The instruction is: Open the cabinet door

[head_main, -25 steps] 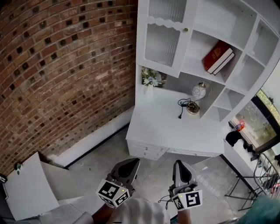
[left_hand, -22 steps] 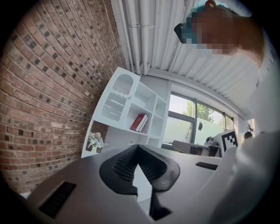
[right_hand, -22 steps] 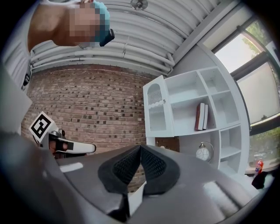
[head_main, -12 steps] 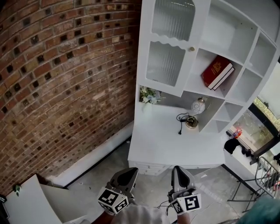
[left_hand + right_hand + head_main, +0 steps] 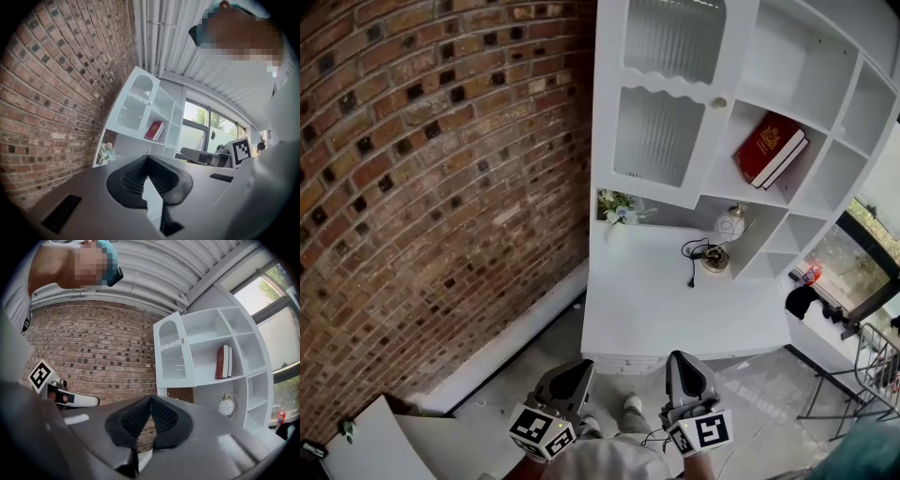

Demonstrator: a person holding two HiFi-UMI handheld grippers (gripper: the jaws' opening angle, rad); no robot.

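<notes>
A white cabinet (image 5: 741, 56) stands against the brick wall, with a frosted-glass door (image 5: 661, 108) shut at its upper left and a small round knob (image 5: 720, 102) on the door's right edge. The door also shows in the left gripper view (image 5: 133, 101) and the right gripper view (image 5: 171, 355). My left gripper (image 5: 579, 367) and right gripper (image 5: 682, 360) hang low at the bottom of the head view, well short of the cabinet. Both are shut with nothing between the jaws, tips meeting in the left gripper view (image 5: 147, 156) and the right gripper view (image 5: 150, 397).
A red book (image 5: 772, 148) leans on an open shelf right of the door. On the white desk top (image 5: 647, 300) sit a flower bunch (image 5: 619, 208), a round lamp (image 5: 729, 225) and a black cable (image 5: 692, 253). A brick wall (image 5: 422, 187) runs along the left. A window (image 5: 834, 262) lies to the right.
The cabinet has grown larger and slid lower in the head view, so I have moved closer to it. Both grippers keep their place at the bottom, still shut.
</notes>
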